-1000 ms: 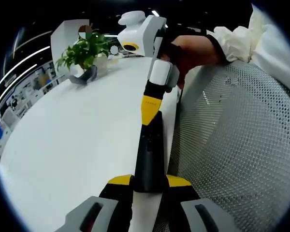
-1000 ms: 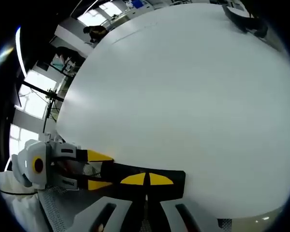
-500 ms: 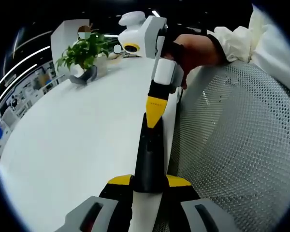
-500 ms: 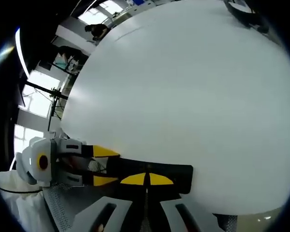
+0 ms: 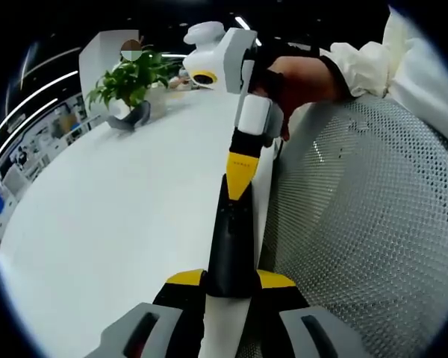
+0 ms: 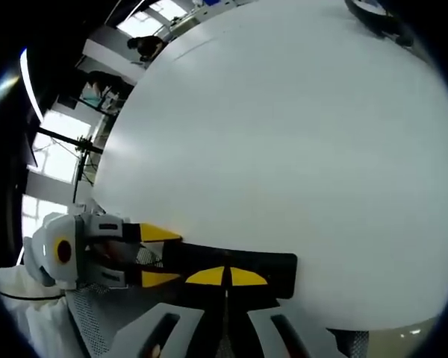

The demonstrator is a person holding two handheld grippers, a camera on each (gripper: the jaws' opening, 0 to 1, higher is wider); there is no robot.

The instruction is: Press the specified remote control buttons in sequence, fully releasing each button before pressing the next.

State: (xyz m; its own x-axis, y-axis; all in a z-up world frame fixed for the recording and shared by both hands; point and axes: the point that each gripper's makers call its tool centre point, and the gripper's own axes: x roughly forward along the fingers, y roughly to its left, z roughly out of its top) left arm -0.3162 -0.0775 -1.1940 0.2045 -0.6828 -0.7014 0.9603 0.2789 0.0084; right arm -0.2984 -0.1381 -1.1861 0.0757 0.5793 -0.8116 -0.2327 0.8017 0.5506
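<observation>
Over the white desk (image 5: 112,224) edge, the left tool (image 5: 231,287) is clamped on the black remote control (image 5: 234,235), held out level. Right tool (image 5: 239,175), tips closed, touches its far end; buttons aren't readable, so progress is unclear, probably mid-sequence.
</observation>
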